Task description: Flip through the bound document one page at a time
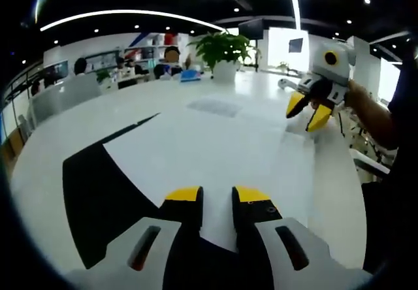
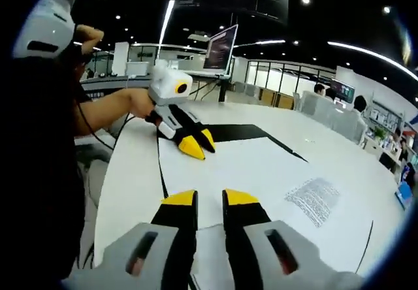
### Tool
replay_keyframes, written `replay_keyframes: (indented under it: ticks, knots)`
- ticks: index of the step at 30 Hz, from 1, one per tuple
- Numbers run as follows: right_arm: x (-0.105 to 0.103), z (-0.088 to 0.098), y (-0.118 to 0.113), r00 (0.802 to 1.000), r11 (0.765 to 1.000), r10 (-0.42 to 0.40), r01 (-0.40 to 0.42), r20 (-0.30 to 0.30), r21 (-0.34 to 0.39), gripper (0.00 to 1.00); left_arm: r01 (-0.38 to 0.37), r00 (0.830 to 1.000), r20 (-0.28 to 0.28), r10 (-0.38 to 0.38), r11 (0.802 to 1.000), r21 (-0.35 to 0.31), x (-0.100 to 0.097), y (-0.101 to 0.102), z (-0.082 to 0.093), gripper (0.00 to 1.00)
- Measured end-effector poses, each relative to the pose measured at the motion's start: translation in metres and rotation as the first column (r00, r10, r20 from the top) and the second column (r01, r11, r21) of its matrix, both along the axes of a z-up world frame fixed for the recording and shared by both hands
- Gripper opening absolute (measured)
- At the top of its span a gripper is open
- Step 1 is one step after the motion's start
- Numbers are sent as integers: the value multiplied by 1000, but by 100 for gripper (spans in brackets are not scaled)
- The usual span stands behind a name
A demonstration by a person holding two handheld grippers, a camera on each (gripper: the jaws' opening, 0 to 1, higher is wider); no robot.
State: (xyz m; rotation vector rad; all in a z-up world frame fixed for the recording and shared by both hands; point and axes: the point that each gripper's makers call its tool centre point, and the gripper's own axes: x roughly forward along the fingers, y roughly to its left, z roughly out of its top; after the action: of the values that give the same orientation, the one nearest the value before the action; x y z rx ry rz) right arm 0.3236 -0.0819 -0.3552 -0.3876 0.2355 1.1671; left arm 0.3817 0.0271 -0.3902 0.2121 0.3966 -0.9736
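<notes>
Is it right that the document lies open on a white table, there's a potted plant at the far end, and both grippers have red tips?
Not quite: the tips are yellow, not red. The left gripper view shows yellow tips on the left gripper and the right gripper. The document, white table and potted plant are as you said.

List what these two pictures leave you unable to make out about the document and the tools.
- Printed text block on the open page: too small and blurred to read in either view.
- Binding edge: not distinguishable.
- Right tool in the right gripper view: whether its tips touch the page is unclear.
- Left tool there: whether its tips pinch anything is unclear.
</notes>
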Motion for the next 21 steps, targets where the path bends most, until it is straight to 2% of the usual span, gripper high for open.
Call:
replay_keyframes:
  ticks: [2, 5, 9, 12, 14, 17, 21]
  knots:
    - [3, 0, -4, 999, 1000, 21, -20, -28, 24, 4, 0, 1000, -1, 0, 1000, -1, 1, 0, 0, 21]
    - [6, -2, -7, 996, 996, 64, -61, -56, 62, 2, 0, 1000, -1, 0, 1000, 1, 1, 0, -1, 21]
    - [-10, -19, -5, 982, 985, 168, -170, -89, -9, 2, 3, 1000, 1, -3, 1000, 1, 2, 1, -2, 21]
    - [-21, -25, 0, 968, 974, 223, -226, -116, -13, 2, 2, 1000, 0, -2, 1000, -1, 2, 1, -2, 21]
    - [-20, -33, 1, 968, 972, 226, -231, -107, -36, 2, 0, 1000, -2, 0, 1000, 1, 1, 1, -2, 21]
    - [-20, -31, 0, 966, 973, 228, -232, -118, -19, 2, 2, 1000, 1, -2, 1000, 1, 1, 1, -2, 21]
    - [-15, -29, 0, 971, 975, 218, -222, -101, -24, 2, 4, 1000, 5, -4, 1000, 3, 0, 1, -2, 21]
